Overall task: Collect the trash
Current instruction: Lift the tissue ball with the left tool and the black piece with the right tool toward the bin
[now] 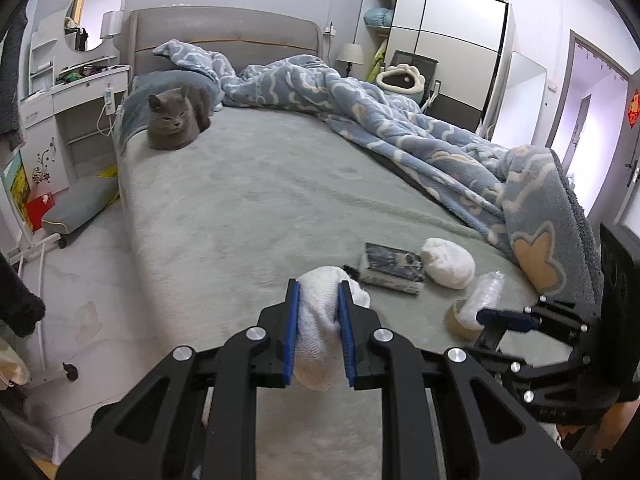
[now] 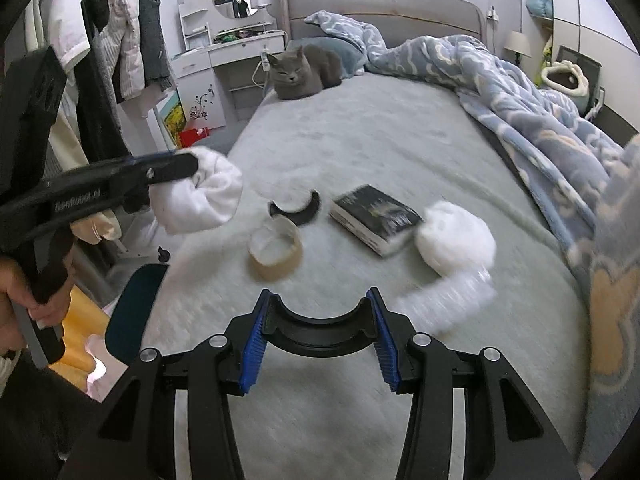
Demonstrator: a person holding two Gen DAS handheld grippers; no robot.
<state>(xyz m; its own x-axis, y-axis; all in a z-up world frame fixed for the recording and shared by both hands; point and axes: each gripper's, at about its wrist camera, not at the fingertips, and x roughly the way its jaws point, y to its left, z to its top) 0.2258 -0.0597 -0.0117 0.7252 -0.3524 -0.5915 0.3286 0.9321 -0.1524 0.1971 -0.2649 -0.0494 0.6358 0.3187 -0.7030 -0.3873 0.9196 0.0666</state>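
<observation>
My left gripper (image 1: pixel 319 294) is shut on a white cloth wad (image 1: pixel 320 320) and holds it above the bed's near edge; it also shows in the right wrist view (image 2: pixel 208 196). My right gripper (image 2: pixel 320 308) is open and empty, above the bed short of a brown tape roll (image 2: pixel 275 253). The tape roll also shows in the left wrist view (image 1: pixel 460 318), with the right gripper (image 1: pixel 504 318) just beside it. A second white wad (image 2: pixel 456 240), a crumpled clear plastic piece (image 2: pixel 452 296), a black curved piece (image 2: pixel 296 206) and a dark book (image 2: pixel 376 218) lie on the bed.
A grey cat (image 2: pixel 302 68) sits at the bed's far left corner. A blue patterned blanket (image 2: pixel 520 92) is heaped along the right side. A dressing table (image 2: pixel 224 52) and hanging clothes (image 2: pixel 120 32) stand left of the bed. A dark chair back (image 2: pixel 134 312) is near left.
</observation>
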